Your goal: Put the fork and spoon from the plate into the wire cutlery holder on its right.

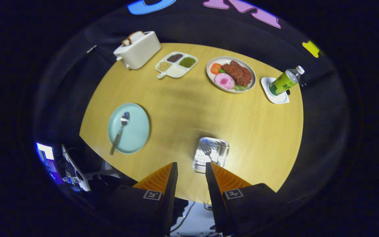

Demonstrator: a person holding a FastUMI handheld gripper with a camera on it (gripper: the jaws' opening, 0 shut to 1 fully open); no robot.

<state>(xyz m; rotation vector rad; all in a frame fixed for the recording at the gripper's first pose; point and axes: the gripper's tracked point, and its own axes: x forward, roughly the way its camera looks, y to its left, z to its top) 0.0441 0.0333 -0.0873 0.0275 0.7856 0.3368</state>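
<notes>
The spoon is lying on the pale green plate, with its bowl toward the far side of the plate and its handle reaching over the near rim, so the handle end is hanging just past the plate's edge. The plate is sitting close to the near left edge of the round wooden table. To its right, with a stretch of bare wood between them, the wire cutlery holder is standing near the table's near edge. Something like a fork head is being seen inside the holder, but through the shiny wires it cannot be told for sure.

The gripper is being held high above the near edge of the table, with its fingers apart and nothing between them. The holder is lying just ahead of the fingers, slightly toward the right one, and the plate is well off to the left of them.

The middle of the table is being left open, a wide bare area. Along the far edge other things are being lined up: a white toaster with bread, a divided dish with grains, a plate of food, and a bottle standing on a white coaster near the right edge.
</notes>
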